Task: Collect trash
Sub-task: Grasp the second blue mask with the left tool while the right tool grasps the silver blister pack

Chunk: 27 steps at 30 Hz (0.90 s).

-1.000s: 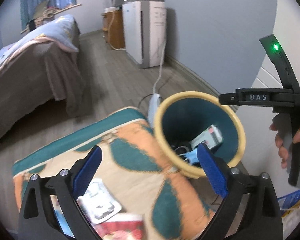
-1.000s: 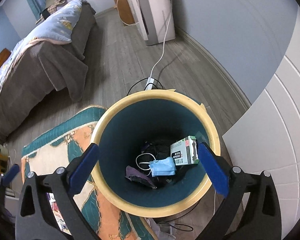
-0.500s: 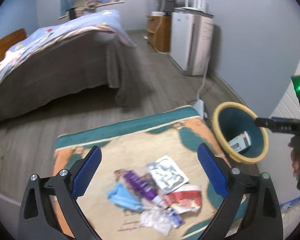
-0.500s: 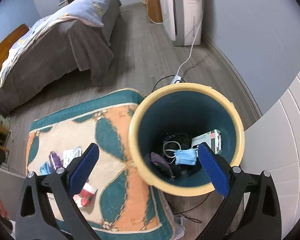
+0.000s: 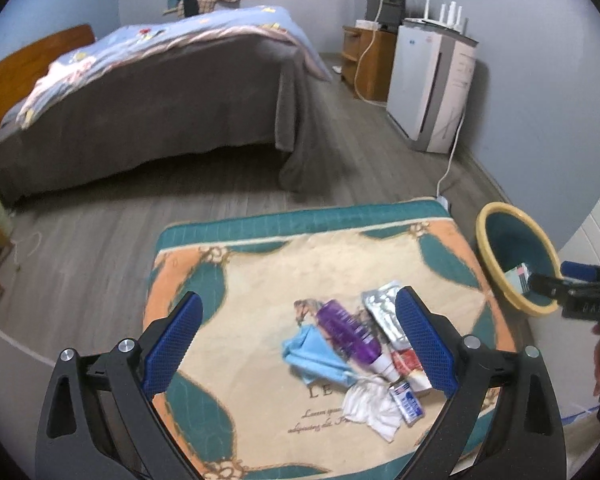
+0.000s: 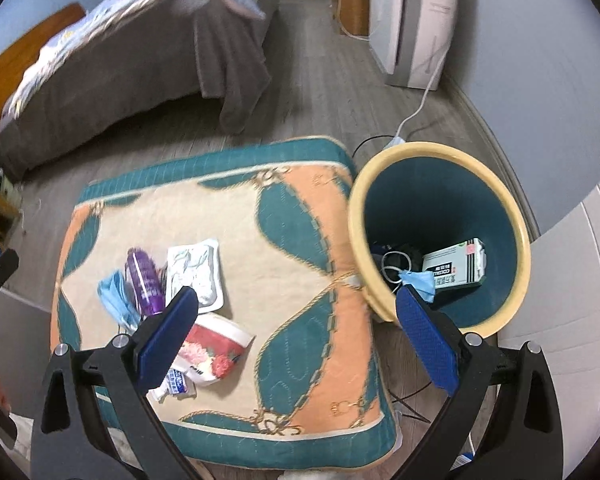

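We count a purple bottle, blue mask, foil pack, wrapper and tissue left on the cushion, a box already binned, left gripper and right gripper both agape, empty.

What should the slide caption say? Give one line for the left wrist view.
Open left hand-held gripper hovers over a trash pile on the patterned mat, bin at right.
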Each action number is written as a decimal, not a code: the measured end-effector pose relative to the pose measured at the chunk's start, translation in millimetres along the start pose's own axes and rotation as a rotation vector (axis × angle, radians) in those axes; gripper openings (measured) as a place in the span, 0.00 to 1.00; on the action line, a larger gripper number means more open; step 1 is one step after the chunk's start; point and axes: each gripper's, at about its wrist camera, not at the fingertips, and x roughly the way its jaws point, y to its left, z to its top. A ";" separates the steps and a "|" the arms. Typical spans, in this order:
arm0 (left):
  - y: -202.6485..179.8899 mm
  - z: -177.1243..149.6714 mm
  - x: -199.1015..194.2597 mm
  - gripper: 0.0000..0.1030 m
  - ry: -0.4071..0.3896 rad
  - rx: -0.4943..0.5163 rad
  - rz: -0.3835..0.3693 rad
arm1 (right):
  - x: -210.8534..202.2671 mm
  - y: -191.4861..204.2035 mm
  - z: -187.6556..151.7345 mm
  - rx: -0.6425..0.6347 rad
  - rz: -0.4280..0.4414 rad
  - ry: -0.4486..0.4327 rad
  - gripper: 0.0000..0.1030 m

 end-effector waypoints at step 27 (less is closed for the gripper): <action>18.9 -43.4 99.1 0.93 0.231 0.068 0.022 | 93.3 82.7 23.8 -0.109 -0.032 0.136 0.94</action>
